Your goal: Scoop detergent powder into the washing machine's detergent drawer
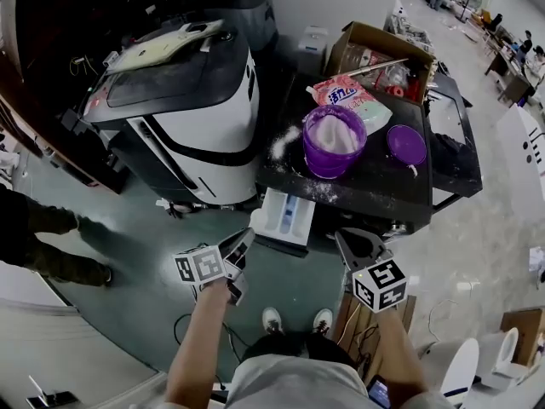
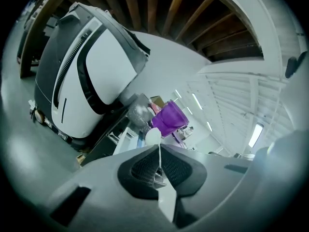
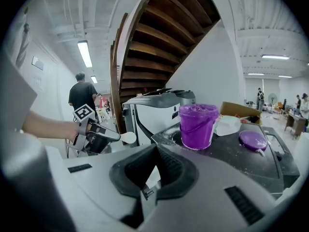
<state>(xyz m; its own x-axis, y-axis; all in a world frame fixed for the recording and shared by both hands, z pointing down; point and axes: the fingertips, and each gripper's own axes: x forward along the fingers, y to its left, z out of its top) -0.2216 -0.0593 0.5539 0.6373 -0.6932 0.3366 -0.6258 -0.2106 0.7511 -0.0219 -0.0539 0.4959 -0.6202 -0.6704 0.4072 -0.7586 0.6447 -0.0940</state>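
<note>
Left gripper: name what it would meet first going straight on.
Likely the purple bucket: the left gripper, shut on a white scoop, points at it over the open detergent drawer. Depth is unclear.

No text legible anywhere. Pink detergent bag (image 1: 351, 100) on the desk (image 1: 375, 190) has blue brand print, too small/blurred to read. Left gripper (image 1: 241, 247) & right gripper (image 1: 347, 239) carry only b/w square code markers, no letters or nos. Washing machine (image 1: 204, 118): nothing readable.
</note>
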